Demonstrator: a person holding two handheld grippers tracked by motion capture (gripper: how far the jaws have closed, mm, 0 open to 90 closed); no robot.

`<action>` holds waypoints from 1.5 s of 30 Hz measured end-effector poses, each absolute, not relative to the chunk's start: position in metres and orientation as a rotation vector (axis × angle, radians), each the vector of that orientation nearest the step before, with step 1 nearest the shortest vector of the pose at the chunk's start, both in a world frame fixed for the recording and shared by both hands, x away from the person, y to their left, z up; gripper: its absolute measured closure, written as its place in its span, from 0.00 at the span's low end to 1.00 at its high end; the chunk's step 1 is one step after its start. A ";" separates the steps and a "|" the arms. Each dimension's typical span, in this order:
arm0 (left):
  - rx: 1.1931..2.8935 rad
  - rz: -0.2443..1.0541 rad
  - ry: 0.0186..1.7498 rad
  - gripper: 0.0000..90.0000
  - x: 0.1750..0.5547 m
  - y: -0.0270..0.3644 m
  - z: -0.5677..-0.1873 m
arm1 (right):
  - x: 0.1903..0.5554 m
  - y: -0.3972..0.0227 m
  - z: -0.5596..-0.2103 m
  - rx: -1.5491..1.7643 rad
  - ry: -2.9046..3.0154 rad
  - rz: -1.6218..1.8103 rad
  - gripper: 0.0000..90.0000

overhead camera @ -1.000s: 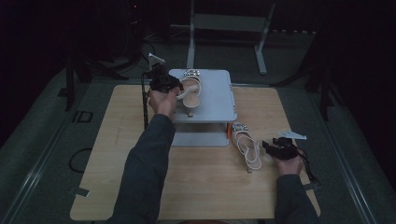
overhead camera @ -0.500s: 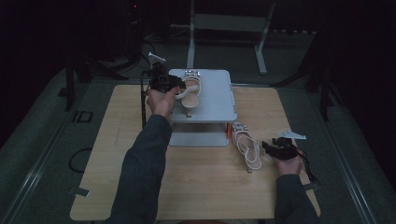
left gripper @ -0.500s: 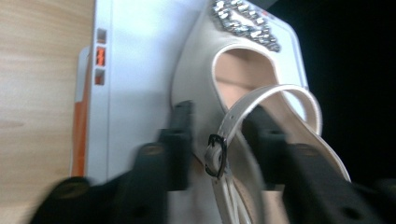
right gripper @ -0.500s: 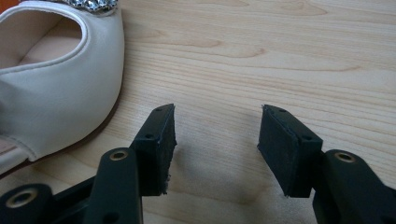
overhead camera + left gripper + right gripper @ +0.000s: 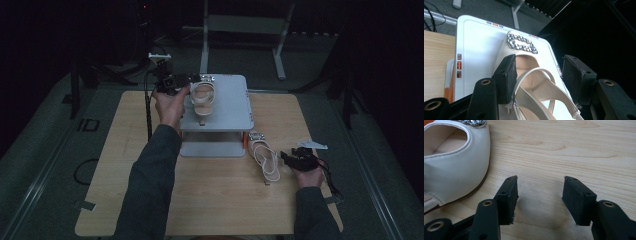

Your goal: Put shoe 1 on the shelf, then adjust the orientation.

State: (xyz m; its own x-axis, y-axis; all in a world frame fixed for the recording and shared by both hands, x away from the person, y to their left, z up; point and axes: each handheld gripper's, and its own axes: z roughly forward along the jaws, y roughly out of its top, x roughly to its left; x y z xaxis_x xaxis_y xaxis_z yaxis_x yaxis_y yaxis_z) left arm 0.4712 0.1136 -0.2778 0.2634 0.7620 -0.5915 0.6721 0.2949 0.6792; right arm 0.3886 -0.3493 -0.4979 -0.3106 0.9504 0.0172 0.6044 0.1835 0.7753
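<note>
The wooden surface carries a grey two-tier stand at the middle of its far edge. The stand's top shelf appears to serve as the display position for footwear.

One cream sandal with a rhinestone buckle lies flat on the left part of the top shelf, buckle toward the far edge. The second sandal lies on the surface just off the stand's near right corner, heel toward the near edge, evidently waiting for its turn on the shelf.

The left hand-held gripper sits at the shelf's left edge. Its jaws stand wide apart astride the shelved sandal's straps; one pad lies close against a strap without clamping it. The jaws have just been opening, so the sandal is judged released and resting on the shelf under its own weight.

The right hand-held gripper rests near the surface's right edge, just beside the second sandal, jaws spread with nothing between them, positioned for a pickup.

Compared with the earlier high view, both sandals and the right hand keep the same positions; the left hand has barely shifted.
</note>
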 end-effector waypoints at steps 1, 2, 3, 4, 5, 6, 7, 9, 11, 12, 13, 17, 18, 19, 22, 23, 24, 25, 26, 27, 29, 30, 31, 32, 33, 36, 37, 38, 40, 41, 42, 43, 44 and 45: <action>1.419 0.112 1.444 0.51 0.470 0.115 -0.277 | 0.389 -0.349 -0.498 1.456 1.989 0.960 0.51; 1.431 0.120 1.435 0.51 0.470 0.117 -0.276 | 0.389 -0.349 -0.498 1.456 1.988 0.960 0.51; 1.447 0.128 1.429 0.51 0.469 0.119 -0.276 | 0.389 -0.350 -0.498 1.458 1.988 0.960 0.51; 1.465 0.136 1.424 0.51 0.468 0.121 -0.276 | 0.389 -0.350 -0.498 1.459 1.989 0.960 0.51; 1.485 0.145 1.420 0.53 0.467 0.123 -0.276 | 0.389 -0.350 -0.499 1.457 1.991 0.957 0.51; 1.507 0.153 1.414 0.54 0.466 0.125 -0.276 | 0.389 -0.350 -0.499 1.457 1.992 0.956 0.51; 1.526 0.163 1.411 0.55 0.466 0.127 -0.276 | 0.389 -0.350 -0.499 1.457 1.991 0.958 0.51; 1.544 0.177 1.409 0.55 0.465 0.130 -0.277 | 0.389 -0.350 -0.499 1.457 1.990 0.958 0.51; 1.564 0.198 1.409 0.55 0.464 0.132 -0.277 | 0.389 -0.350 -0.499 1.459 1.990 0.960 0.51; 1.570 0.213 1.409 0.55 0.463 0.133 -0.277 | 0.389 -0.350 -0.498 1.460 1.990 0.961 0.51; 1.583 0.228 1.406 0.55 0.462 0.134 -0.277 | 0.389 -0.350 -0.498 1.463 1.989 0.964 0.51; 1.627 0.275 1.393 0.55 0.457 0.137 -0.276 | 0.388 -0.350 -0.496 1.467 1.984 0.986 0.51; 1.634 0.291 1.391 0.55 0.455 0.138 -0.276 | 0.388 -0.350 -0.495 1.466 1.983 0.991 0.51; 1.651 0.310 1.388 0.54 0.453 0.138 -0.276 | 0.387 -0.349 -0.494 1.464 1.983 1.001 0.50; 1.697 0.367 1.370 0.54 0.447 0.139 -0.278 | 0.386 -0.349 -0.489 1.462 1.974 1.030 0.50; 1.709 0.382 1.362 0.54 0.444 0.140 -0.280 | 0.386 -0.349 -0.487 1.461 1.968 1.042 0.50; 1.715 0.384 1.353 0.55 0.442 0.142 -0.283 | 0.385 -0.348 -0.485 1.457 1.967 1.057 0.51; 1.723 0.396 1.355 0.56 0.440 0.143 -0.287 | 0.384 -0.348 -0.481 1.453 1.963 1.071 0.51; 1.727 0.425 1.359 0.57 0.438 0.145 -0.290 | 0.384 -0.346 -0.479 1.445 1.960 1.074 0.52; 1.729 0.437 1.362 0.57 0.436 0.146 -0.293 | 0.383 -0.345 -0.476 1.440 1.962 1.077 0.53; 1.728 0.454 1.377 0.57 0.433 0.151 -0.301 | 0.382 -0.341 -0.471 1.417 1.967 1.074 0.54; 1.733 0.478 1.383 0.57 0.431 0.154 -0.305 | 0.382 -0.340 -0.469 1.413 1.969 1.074 0.54; 1.731 0.474 1.385 0.57 0.430 0.157 -0.309 | 0.381 -0.337 -0.466 1.402 1.973 1.079 0.55; 1.735 0.477 1.391 0.57 0.428 0.159 -0.312 | 0.380 -0.335 -0.464 1.397 1.976 1.087 0.56; 1.743 0.505 1.402 0.57 0.427 0.160 -0.315 | 0.380 -0.334 -0.462 1.389 1.978 1.089 0.56; 1.731 0.503 1.416 0.56 0.422 0.169 -0.325 | 0.377 -0.327 -0.454 1.374 1.983 1.114 0.58; 1.732 0.516 1.423 0.56 0.420 0.170 -0.327 | 0.377 -0.326 -0.452 1.375 1.985 1.134 0.58; 1.732 0.515 1.425 0.56 0.419 0.172 -0.330 | 0.376 -0.325 -0.450 1.377 1.984 1.146 0.58; 1.738 0.521 1.436 0.55 0.416 0.176 -0.338 | 0.374 -0.323 -0.444 1.373 1.985 1.174 0.59; 1.739 0.528 1.439 0.55 0.415 0.177 -0.341 | 0.374 -0.322 -0.442 1.375 1.988 1.188 0.59; 1.741 0.530 1.448 0.55 0.413 0.179 -0.346 | 0.373 -0.321 -0.440 1.373 1.990 1.197 0.60; 1.741 0.530 1.454 0.55 0.412 0.181 -0.350 | 0.372 -0.319 -0.438 1.368 1.996 1.201 0.60; 1.736 0.528 1.463 0.54 0.411 0.183 -0.354 | 0.372 -0.317 -0.436 1.366 2.004 1.203 0.61; 1.735 0.523 1.468 0.54 0.410 0.184 -0.358 | 0.371 -0.314 -0.435 1.357 2.016 1.206 0.62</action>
